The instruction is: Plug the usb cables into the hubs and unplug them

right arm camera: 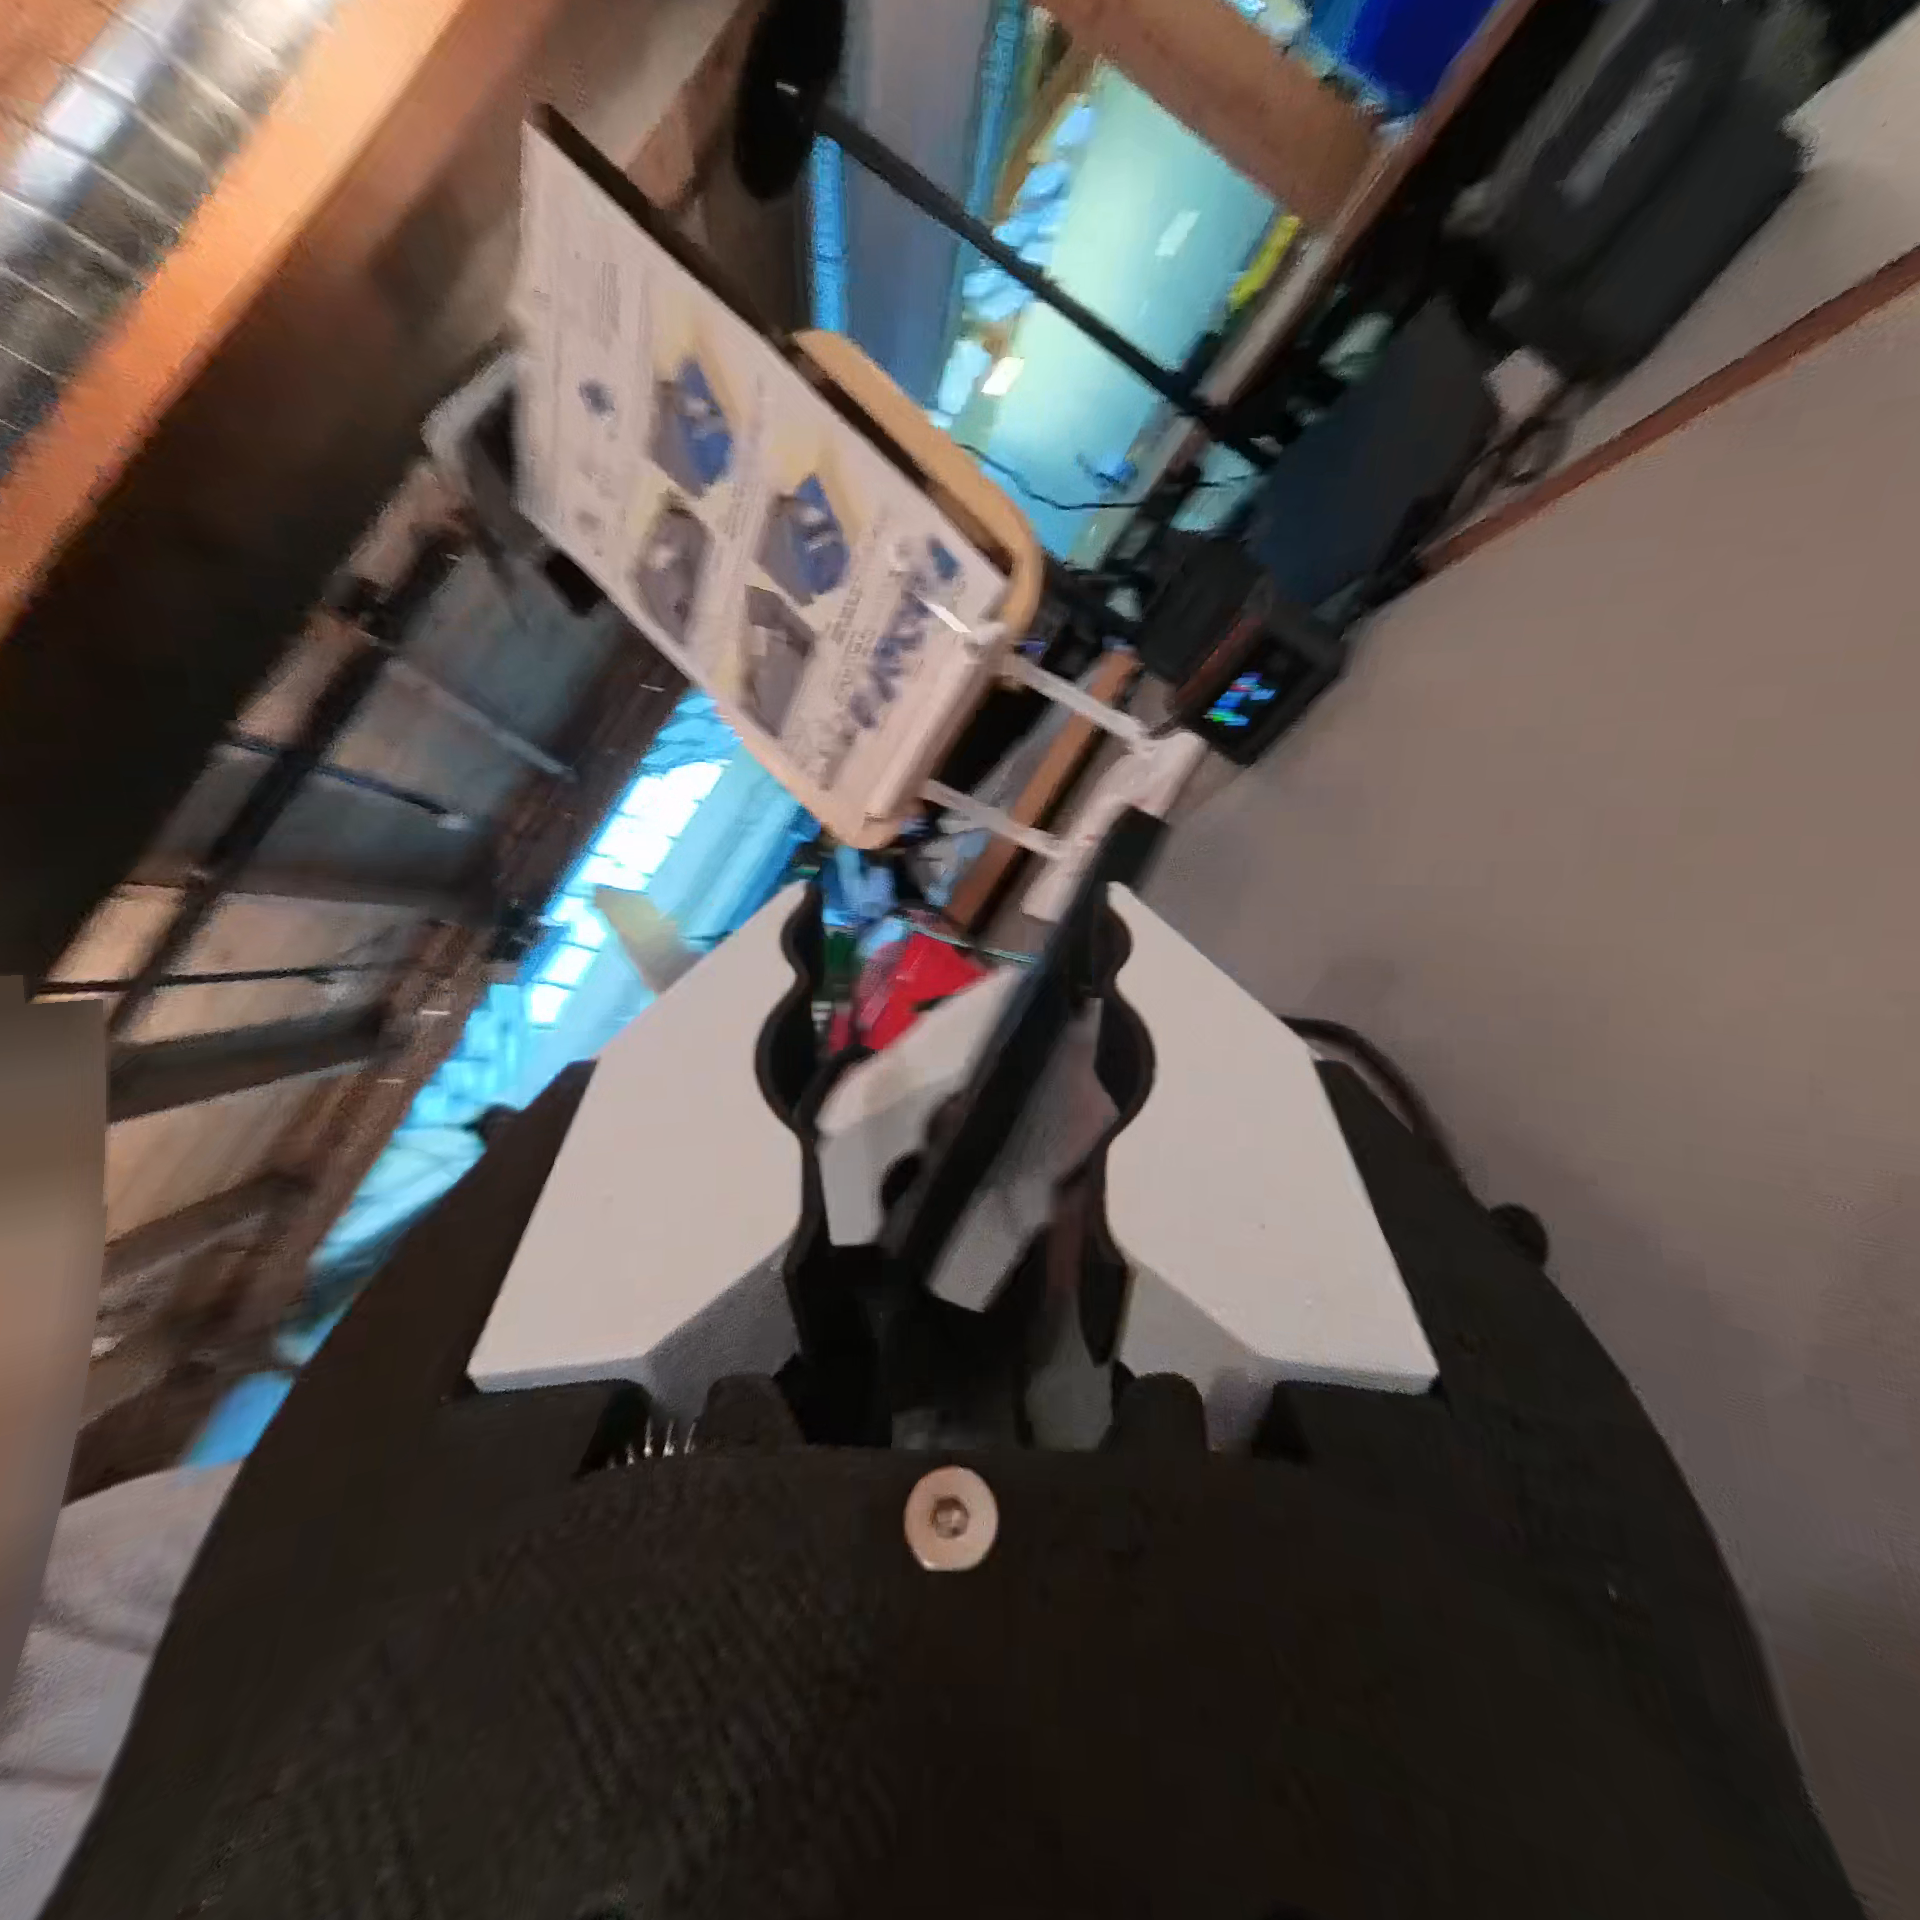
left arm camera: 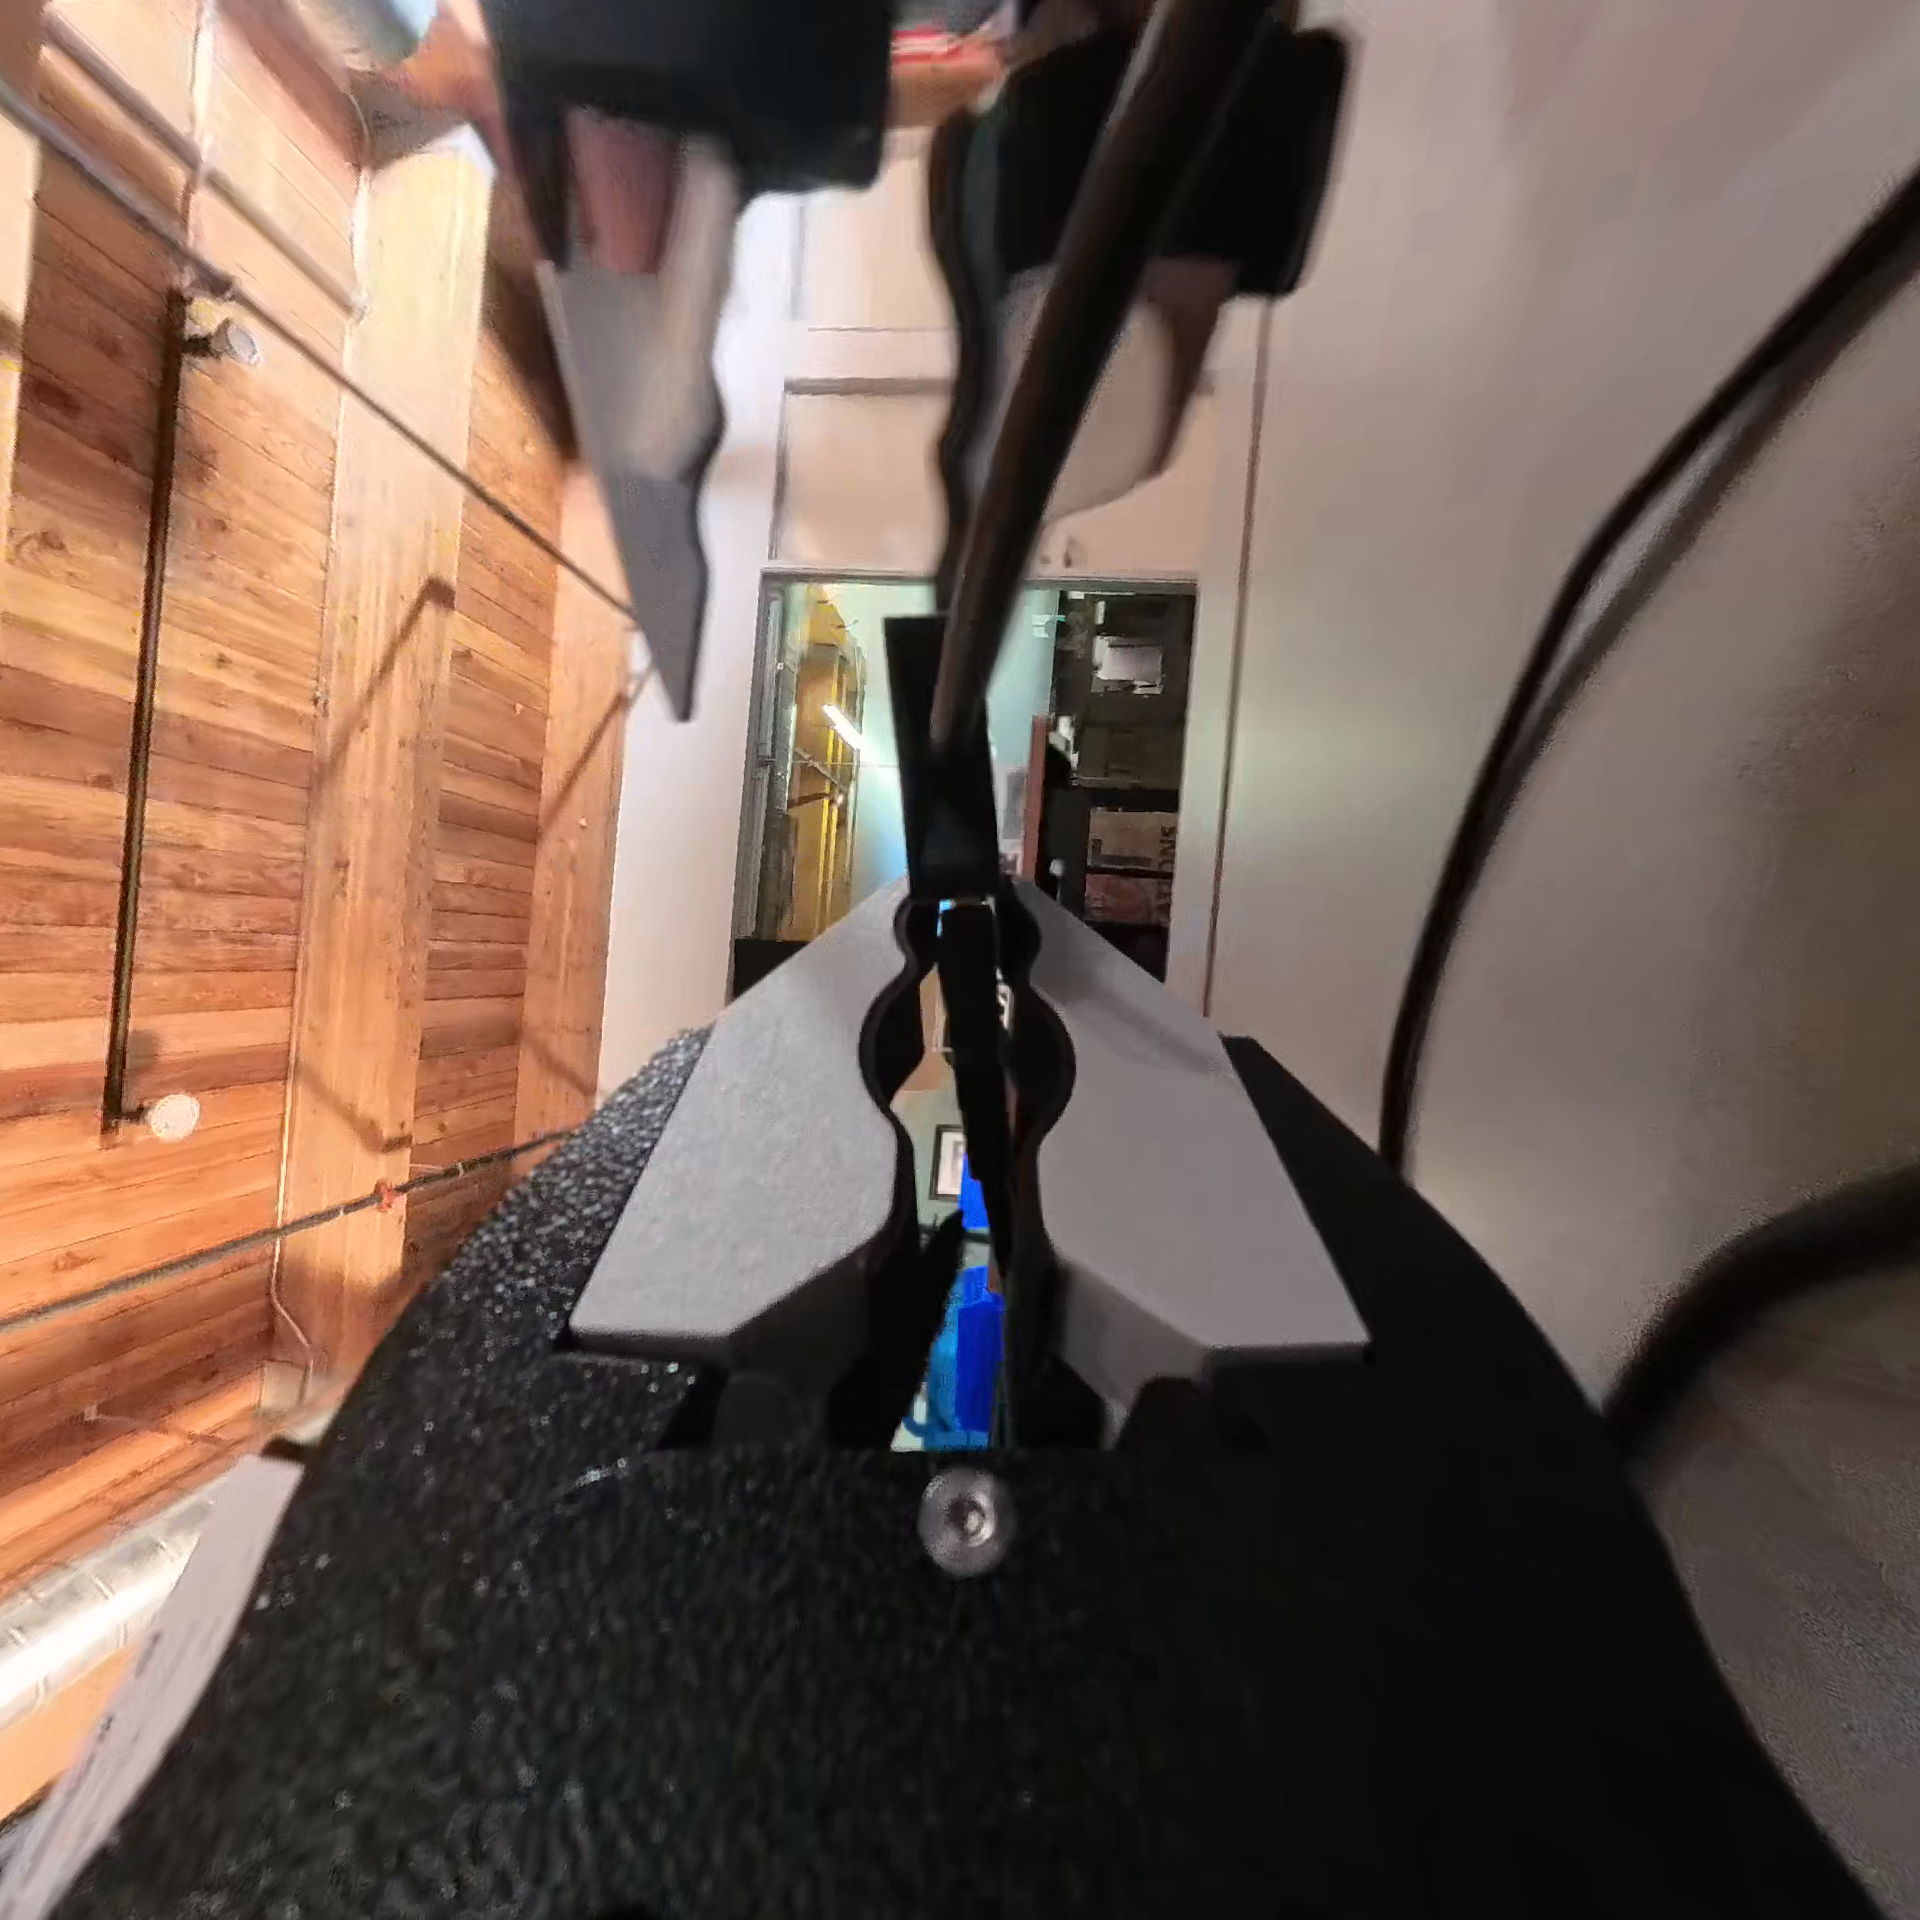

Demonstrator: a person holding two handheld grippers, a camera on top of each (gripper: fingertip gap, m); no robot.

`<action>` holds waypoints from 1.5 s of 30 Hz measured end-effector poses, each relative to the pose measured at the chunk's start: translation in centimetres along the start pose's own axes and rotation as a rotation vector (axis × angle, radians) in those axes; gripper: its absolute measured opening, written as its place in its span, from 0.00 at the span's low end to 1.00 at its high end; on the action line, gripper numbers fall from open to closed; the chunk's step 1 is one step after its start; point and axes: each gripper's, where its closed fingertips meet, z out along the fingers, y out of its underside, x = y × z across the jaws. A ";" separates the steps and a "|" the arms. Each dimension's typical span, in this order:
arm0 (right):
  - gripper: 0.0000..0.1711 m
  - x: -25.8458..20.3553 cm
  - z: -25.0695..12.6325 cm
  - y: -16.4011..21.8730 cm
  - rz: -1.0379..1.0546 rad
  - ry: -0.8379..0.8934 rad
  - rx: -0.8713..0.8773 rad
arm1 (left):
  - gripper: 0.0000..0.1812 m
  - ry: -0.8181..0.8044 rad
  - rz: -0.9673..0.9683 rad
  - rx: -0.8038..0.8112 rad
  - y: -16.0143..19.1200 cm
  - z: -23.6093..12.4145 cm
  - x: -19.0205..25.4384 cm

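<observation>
1. Between the pale grey, wavy-edged fingers of the left gripper (left arm camera: 961,914) sits a flat black piece (left arm camera: 977,1091), seen edge-on. The jaws are closed on it almost to the tips, with only a sliver of gap on either side.
2. From the top of that piece a thin, glossy black usb cable (left arm camera: 1039,416) climbs towards the right gripper (right arm camera: 956,899). Whether the pinched piece is the plug or a slim hub, I cannot tell from this angle.
3. The right gripper's jaws stand well apart. The cable runs through the gap near one finger, and nothing looks clamped there.
4. Both tools are up in the air, tip to tip; no table shows in either view, and both views are blurred.
5. The step in hand looks like a regrasp before mating or pulling. To do it well:
   - keep the left grip firm and still;
   - close the right jaws squarely on the rigid body, not on the soft cable;
   - move straight along the plug's axis, without twisting.
6. Beware the second black cable (left arm camera: 1455,831) arcing at the side; it could snag.
</observation>
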 end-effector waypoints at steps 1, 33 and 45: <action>0.32 0.6 -0.1 0.0 -0.051 0.062 -0.011 | 0.05 -0.023 -0.020 -0.009 0.3 0.0 -0.5; 0.09 -3.6 0.2 1.4 -0.950 0.171 -0.135 | 0.56 0.373 -1.240 0.365 -1.2 -1.2 -1.9; 0.09 -3.9 -0.3 0.7 -0.981 0.161 -0.093 | 0.30 0.520 -1.495 0.510 -1.8 -2.3 -2.8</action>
